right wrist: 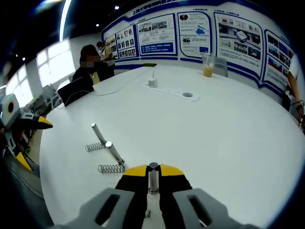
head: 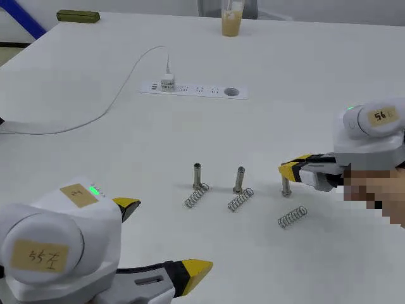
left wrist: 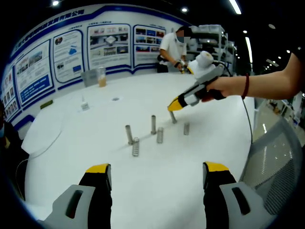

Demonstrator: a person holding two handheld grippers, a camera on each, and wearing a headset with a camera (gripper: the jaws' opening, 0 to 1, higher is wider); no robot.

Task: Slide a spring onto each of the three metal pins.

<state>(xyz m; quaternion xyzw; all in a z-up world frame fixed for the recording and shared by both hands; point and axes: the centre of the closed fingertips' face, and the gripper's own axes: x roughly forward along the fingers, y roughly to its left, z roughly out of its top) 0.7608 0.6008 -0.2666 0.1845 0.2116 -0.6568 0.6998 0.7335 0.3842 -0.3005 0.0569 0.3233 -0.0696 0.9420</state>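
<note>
Steel pins stand upright in a row on the white table (head: 76, 145): left pin (head: 197, 176), middle pin (head: 240, 179), right pin (head: 286, 187). None carries a spring yet. The left spring (head: 197, 195) and the middle spring (head: 240, 199) lie flat just beside the feet of their own pins. The right spring (head: 292, 216) lies right of the middle pin and nearer to you, a little apart from the right pin.

Your right gripper (head: 290, 171) reaches in from the right of the middle pin, and its jaws are closed on the right pin near the top. In the right gripper view the pin head sits between the yellow tips. Your left gripper (head: 161, 237) hangs well to the near left of the middle pin, jaws wide apart and empty.

The right spring's long axis lies flat and slanted, while the pin's is vertical, so the spring likely needs tipping upright before it goes on. Your right gripper is nearer to it but covers the pin top. The left would have to cross the other pins and springs.

The power strip (head: 193, 90), its cable (head: 114, 104) and a cup (head: 231, 22) lie far beyond the middle pin, out of the way.
</note>
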